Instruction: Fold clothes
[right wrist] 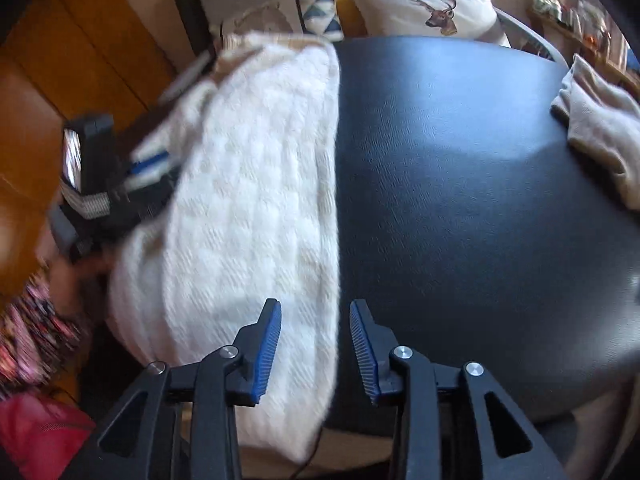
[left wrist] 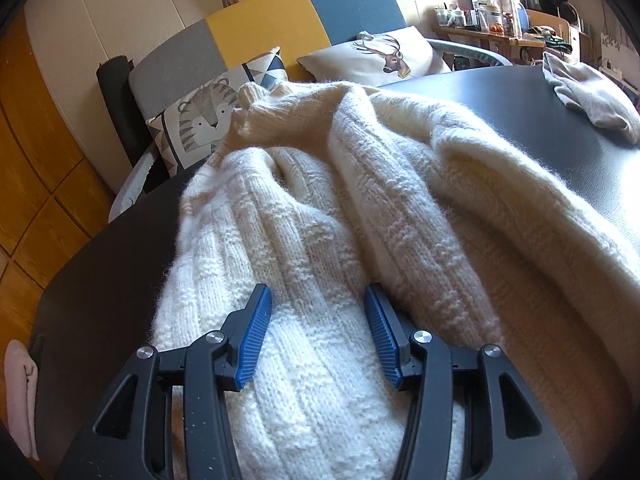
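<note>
A cream knitted sweater [left wrist: 320, 208] lies bunched in thick folds on the left part of a round black table [left wrist: 520, 112]. My left gripper [left wrist: 316, 294] hovers low over its near end, open, with a hump of knit under the gap between the blue pads. In the blurred right wrist view the sweater [right wrist: 256, 200] lies as a long band, its right edge straight on the table [right wrist: 460, 200]. My right gripper [right wrist: 316, 307] is open above that edge at the near end, with nothing pinched. The left gripper's black housing [right wrist: 96, 148] shows at the sweater's left side.
A folded beige garment [left wrist: 592, 96] lies at the table's far right edge [right wrist: 600, 132]. Behind the table stands a sofa with a tiger cushion [left wrist: 204, 120] and a deer cushion [left wrist: 384, 56]. A patterned sleeve [right wrist: 32, 336] is at lower left. A cluttered wooden shelf [left wrist: 500, 28] stands at back right.
</note>
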